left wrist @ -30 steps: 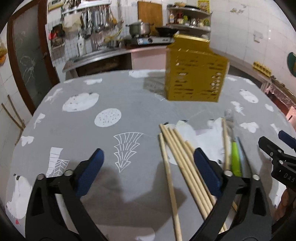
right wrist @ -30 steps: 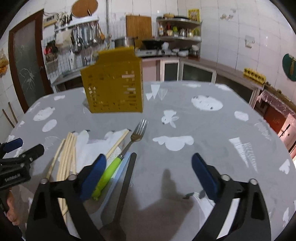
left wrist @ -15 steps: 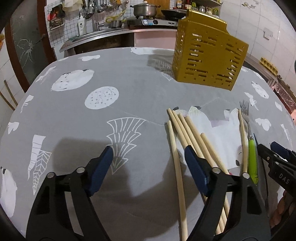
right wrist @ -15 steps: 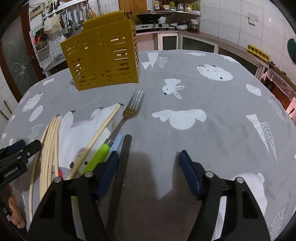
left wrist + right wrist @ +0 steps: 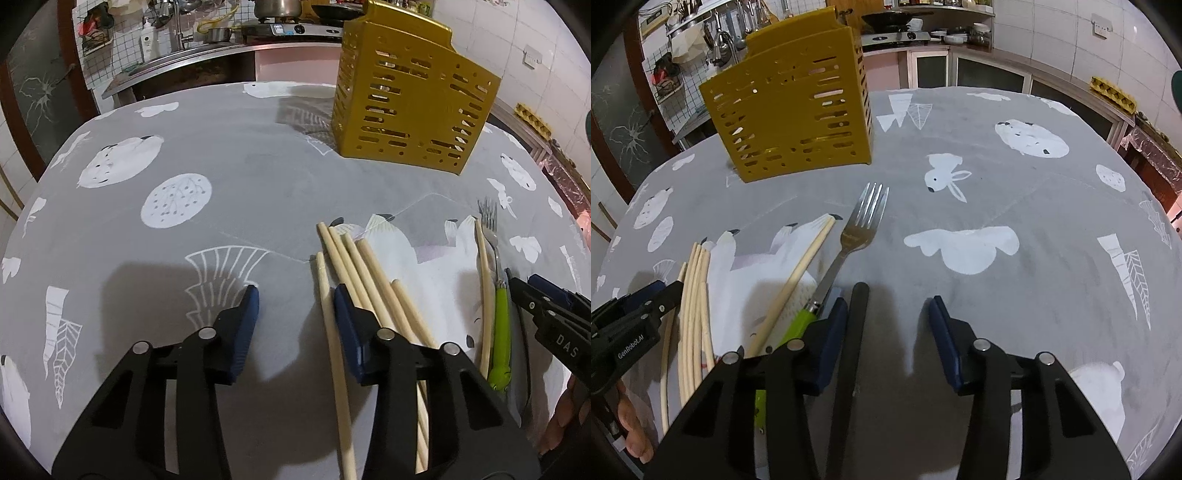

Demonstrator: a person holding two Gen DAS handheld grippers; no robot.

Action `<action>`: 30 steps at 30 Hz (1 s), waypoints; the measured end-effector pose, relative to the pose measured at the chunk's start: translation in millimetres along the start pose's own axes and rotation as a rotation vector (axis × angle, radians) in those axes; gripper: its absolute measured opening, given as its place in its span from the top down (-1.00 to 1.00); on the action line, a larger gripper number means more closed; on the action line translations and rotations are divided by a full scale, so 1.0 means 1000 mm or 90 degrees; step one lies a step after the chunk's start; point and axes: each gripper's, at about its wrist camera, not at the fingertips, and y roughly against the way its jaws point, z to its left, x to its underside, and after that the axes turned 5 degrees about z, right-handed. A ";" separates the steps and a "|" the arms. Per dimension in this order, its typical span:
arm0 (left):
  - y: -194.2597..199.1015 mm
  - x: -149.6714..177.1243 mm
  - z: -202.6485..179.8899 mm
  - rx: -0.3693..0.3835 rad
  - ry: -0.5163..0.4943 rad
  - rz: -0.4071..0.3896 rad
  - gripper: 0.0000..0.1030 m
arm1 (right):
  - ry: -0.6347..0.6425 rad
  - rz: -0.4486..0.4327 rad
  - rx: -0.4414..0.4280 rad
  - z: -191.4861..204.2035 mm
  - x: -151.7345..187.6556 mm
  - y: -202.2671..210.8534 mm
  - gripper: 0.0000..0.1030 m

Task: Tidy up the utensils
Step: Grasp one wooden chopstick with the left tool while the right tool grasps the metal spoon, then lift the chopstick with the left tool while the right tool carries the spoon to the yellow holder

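Now both my tongs had just been closing: left gripper (image 5: 295,299) around a chopstick (image 5: 334,354), right gripper (image 5: 888,308) around a black handle (image 5: 851,354), neither pressed yet.

Bare cloth (image 5: 1015,302) right, chopsticks (image 5: 369,273) + holder (image 5: 410,107) block centre

Home kitchen: stove with pot (image 5: 275,7) at 12 o'clock, sink counter (image 5: 192,59) at 11, white tiled walls (image 5: 1052,33) at 1.
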 end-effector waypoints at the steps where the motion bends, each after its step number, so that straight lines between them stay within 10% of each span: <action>1: -0.001 -0.001 -0.001 -0.002 0.000 0.002 0.20 | 0.004 0.001 0.005 0.002 -0.001 -0.001 0.15; 10: -0.004 -0.007 -0.005 -0.011 -0.009 0.024 0.46 | 0.018 0.005 0.019 0.008 -0.007 -0.003 0.74; 30: 0.013 -0.009 0.008 0.019 0.027 -0.014 0.89 | -0.022 -0.043 -0.049 -0.011 -0.006 0.023 0.81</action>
